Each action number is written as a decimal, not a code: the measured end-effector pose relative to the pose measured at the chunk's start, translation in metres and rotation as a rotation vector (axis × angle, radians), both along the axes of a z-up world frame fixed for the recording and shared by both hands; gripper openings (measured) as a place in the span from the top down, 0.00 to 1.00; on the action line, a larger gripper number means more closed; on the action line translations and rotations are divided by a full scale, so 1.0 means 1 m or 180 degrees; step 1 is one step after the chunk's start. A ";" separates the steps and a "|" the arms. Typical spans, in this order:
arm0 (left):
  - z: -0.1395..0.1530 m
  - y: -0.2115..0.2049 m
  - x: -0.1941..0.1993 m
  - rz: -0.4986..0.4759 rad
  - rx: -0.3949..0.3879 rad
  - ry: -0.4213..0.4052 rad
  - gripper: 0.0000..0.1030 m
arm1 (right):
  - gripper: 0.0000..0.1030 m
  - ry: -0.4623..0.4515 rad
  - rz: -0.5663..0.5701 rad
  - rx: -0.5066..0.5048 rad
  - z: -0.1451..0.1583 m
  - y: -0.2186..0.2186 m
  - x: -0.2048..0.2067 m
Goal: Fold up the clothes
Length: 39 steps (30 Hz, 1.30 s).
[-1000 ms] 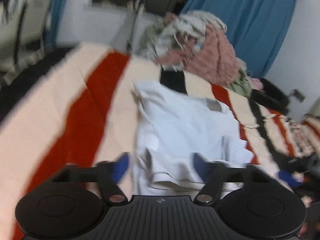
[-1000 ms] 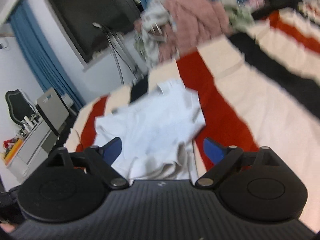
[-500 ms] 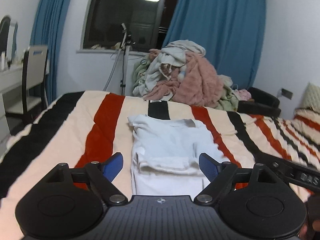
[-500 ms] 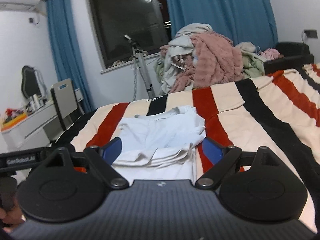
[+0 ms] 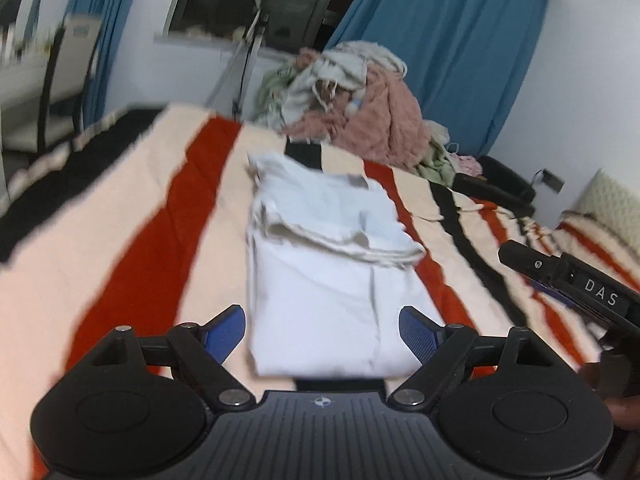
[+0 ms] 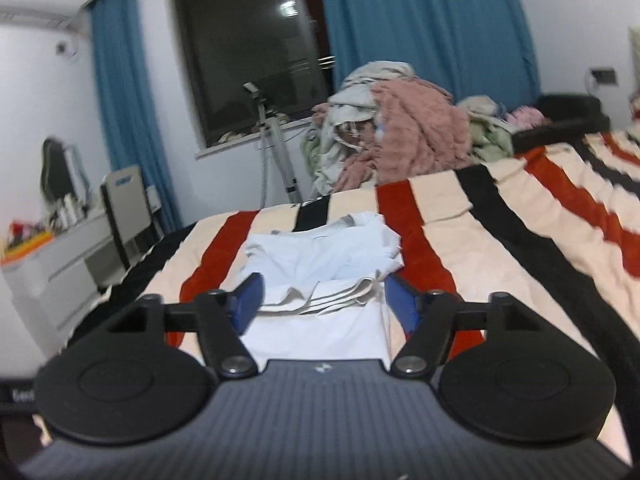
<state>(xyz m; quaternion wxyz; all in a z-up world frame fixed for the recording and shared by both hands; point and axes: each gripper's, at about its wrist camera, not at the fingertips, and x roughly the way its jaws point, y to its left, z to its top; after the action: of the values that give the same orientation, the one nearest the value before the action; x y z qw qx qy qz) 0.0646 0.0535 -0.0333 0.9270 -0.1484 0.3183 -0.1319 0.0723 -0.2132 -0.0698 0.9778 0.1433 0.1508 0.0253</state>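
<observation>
Left wrist view: the left gripper (image 5: 322,330) hangs over the striped bed (image 5: 132,216), its blue pads spread wide with nothing pinched between them; its jaws have just been opening. The white shirt (image 5: 324,272) lies folded flat on the bed, running from the gap between the pads up toward 12 o'clock, with a doubled layer across its far half. A heap of clothes (image 5: 360,108) sits at 12 o'clock beyond the shirt, before the blue curtain (image 5: 452,48). At 3 o'clock the black body of the right gripper (image 5: 576,280) juts in.

Right wrist view: the right gripper (image 6: 322,300) has its pads apart, gripping nothing. The shirt (image 6: 320,256) lies at 12 o'clock just past the pads, on the bed (image 6: 520,240). The heap (image 6: 392,136) stands farther off at 12 o'clock; a window (image 6: 248,48) at 11.
</observation>
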 end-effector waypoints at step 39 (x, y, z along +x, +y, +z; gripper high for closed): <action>-0.011 0.051 -0.055 0.0386 -0.1711 -0.0325 0.96 | 0.91 0.0104 -0.0073 0.2107 -0.042 -0.045 -0.054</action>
<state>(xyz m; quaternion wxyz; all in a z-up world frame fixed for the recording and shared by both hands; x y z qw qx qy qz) 0.0095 0.1042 -0.0444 0.8754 -0.4009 0.2153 -0.1632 0.0183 -0.2587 -0.1115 0.8759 0.4553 0.1485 0.0597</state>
